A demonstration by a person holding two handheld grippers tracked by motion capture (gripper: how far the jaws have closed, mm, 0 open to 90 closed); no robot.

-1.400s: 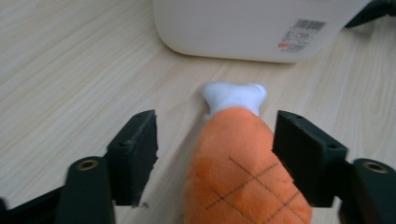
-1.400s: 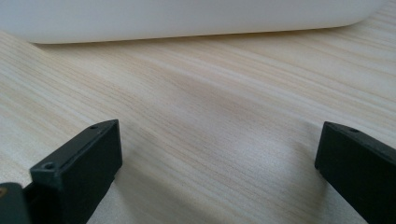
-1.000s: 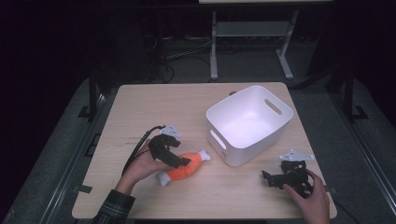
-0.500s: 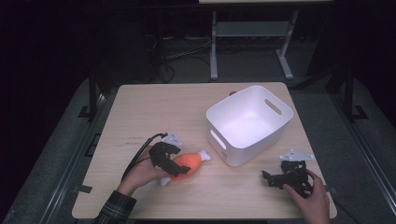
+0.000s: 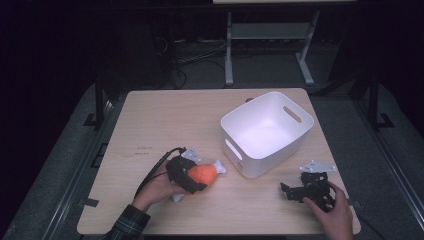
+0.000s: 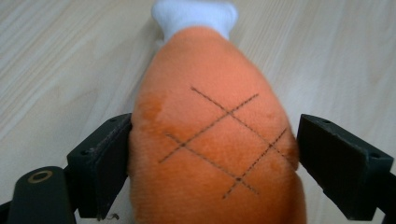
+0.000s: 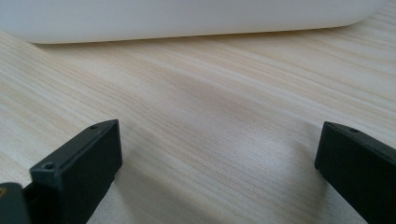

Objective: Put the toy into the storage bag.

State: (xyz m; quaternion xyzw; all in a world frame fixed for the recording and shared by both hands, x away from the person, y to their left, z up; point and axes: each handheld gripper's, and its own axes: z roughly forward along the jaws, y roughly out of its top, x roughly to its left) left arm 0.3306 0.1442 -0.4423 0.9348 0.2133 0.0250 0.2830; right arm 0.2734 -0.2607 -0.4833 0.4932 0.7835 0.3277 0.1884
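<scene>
Fingers (image 6: 98, 170) of the left gripper (image 6: 212, 163) close on the plush drumstick (image 6: 215, 140) near the worktop's (image 5: 165, 120) front edge, beside the bin (image 5: 267, 132). Right gripper (image 7: 219, 163) rests open, empty. Grasp made; lift and binning remain.

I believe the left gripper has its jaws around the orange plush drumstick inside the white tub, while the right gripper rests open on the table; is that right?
Not quite: the orange plush drumstick lies on the table, beside the white tub, not inside it, as the high view shows. The rest holds: the left gripper has its jaws around it, and the right gripper rests open on the table.
</scene>
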